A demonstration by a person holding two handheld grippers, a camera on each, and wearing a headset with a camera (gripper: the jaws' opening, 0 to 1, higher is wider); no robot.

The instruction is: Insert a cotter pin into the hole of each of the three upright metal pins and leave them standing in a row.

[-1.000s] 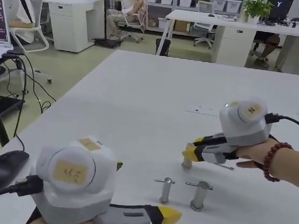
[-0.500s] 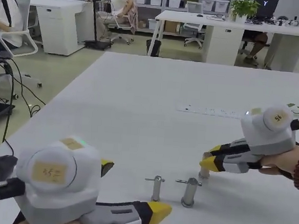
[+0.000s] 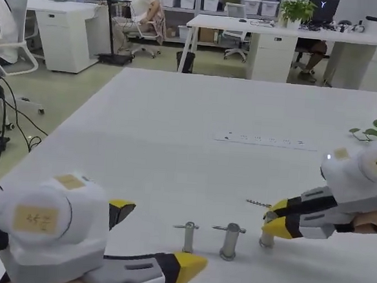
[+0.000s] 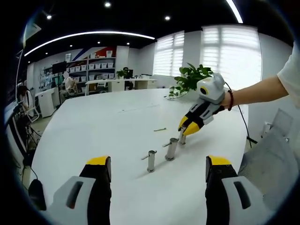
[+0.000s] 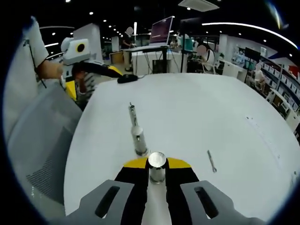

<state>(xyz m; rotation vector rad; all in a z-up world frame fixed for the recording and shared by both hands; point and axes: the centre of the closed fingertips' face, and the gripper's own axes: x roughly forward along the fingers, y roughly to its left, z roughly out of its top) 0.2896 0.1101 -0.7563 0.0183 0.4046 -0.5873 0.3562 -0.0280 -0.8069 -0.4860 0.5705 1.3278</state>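
- The right gripper (image 3: 274,217) has its jaws closed on the third pin (image 3: 266,237), clamping it near the top. The right gripper view shows the pin's round head (image 5: 157,160) squeezed between the yellow tips.
- A second ago this pin was held behind the other two, at about 12 o'clock from the gap between them. Half a second ago it was at about 1 o'clock from the middle pin (image 3: 230,243). It now stands at 3 o'clock from the middle pin, nearly level with the row.
- I cannot tell whether its foot rests on the table (image 3: 176,128).
- The left-end pin (image 3: 188,240) and the middle pin stand upright, near each other but apart. Their spacing is as before, and the inserted cotter pins (image 3: 224,229) cross their tops.
- The loose cotter pin (image 3: 258,203) lies flat at about 11 o'clock from the held pin. Earlier it lay just under the right gripper's body.
- The left gripper (image 3: 156,238) still hangs at 7 o'clock from the row with its jaws spread wide and gripping nothing. The left gripper view shows the row (image 4: 171,149) between its tips.
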